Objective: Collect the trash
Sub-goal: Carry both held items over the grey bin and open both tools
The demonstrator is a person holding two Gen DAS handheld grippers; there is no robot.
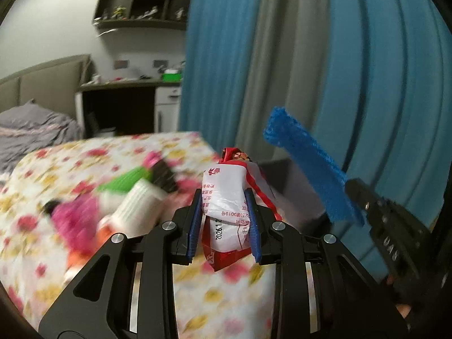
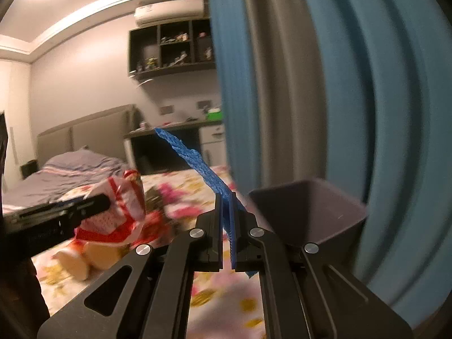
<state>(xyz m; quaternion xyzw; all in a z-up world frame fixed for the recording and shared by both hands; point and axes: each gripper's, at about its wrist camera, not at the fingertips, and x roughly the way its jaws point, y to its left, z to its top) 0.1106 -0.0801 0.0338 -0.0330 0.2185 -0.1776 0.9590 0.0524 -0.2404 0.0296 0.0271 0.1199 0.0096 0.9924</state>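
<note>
My left gripper (image 1: 226, 193) is shut on a red and white snack wrapper (image 1: 226, 195), held up above the floral bedspread (image 1: 84, 155). The same wrapper (image 2: 124, 200) appears at the left of the right wrist view, with the left gripper (image 2: 108, 202) clamped on it. My right gripper (image 2: 226, 196) is shut on a flat blue foam net strip (image 2: 197, 161) that sticks up and to the left. In the left wrist view this blue strip (image 1: 308, 169) slants across the right side, with the right gripper (image 1: 354, 190) at its lower end.
A dark grey bin (image 2: 308, 212) stands at the bed's right edge, against the blue curtain (image 2: 367, 84). More litter lies on the bedspread: a white and green bottle (image 1: 138, 197) and a pink wrapper (image 1: 76, 220). A desk (image 1: 127, 84) and wall shelf (image 1: 144, 0) are behind.
</note>
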